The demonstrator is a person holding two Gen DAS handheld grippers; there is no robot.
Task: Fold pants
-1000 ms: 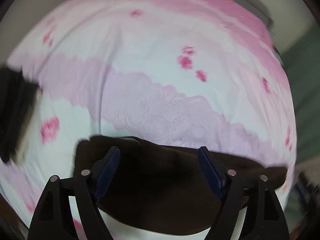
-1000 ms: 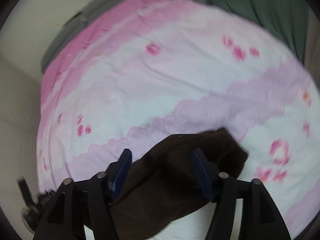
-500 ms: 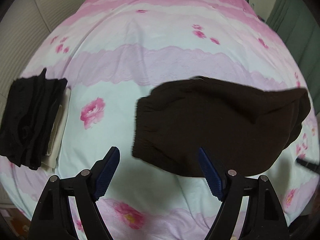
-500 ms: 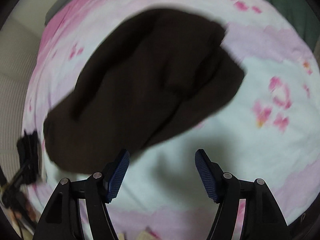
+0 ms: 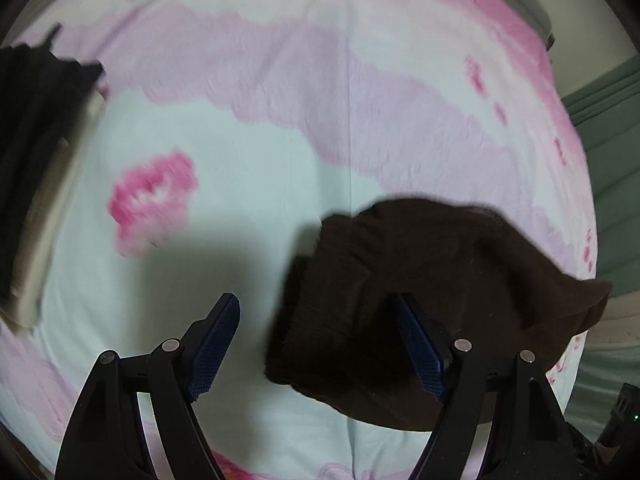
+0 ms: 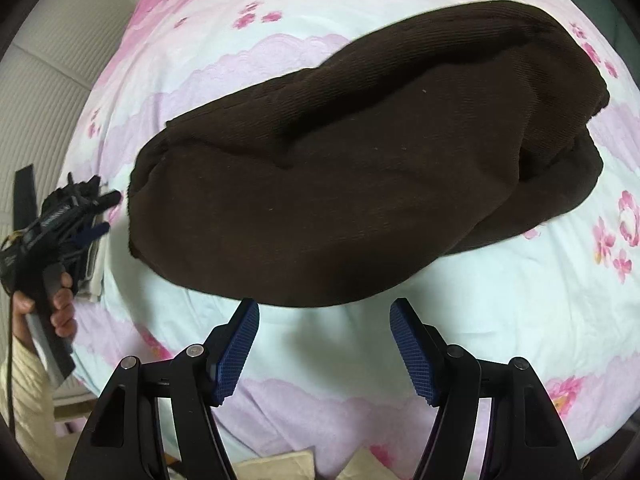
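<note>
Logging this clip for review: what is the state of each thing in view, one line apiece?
Brown pants: lying loose on the bedspread, roughly doubled over, not gripped.
Left tongs: open, empty, over the edge of the pants.
Right tongs: open, empty, just short of the pants' near edge.
Black clothes: folded in a stack at the bed's left edge.
Floral bedspread: spread flat.

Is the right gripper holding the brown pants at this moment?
No, the right gripper is open and empty, with the brown pants lying on the bedspread beyond it.
</note>
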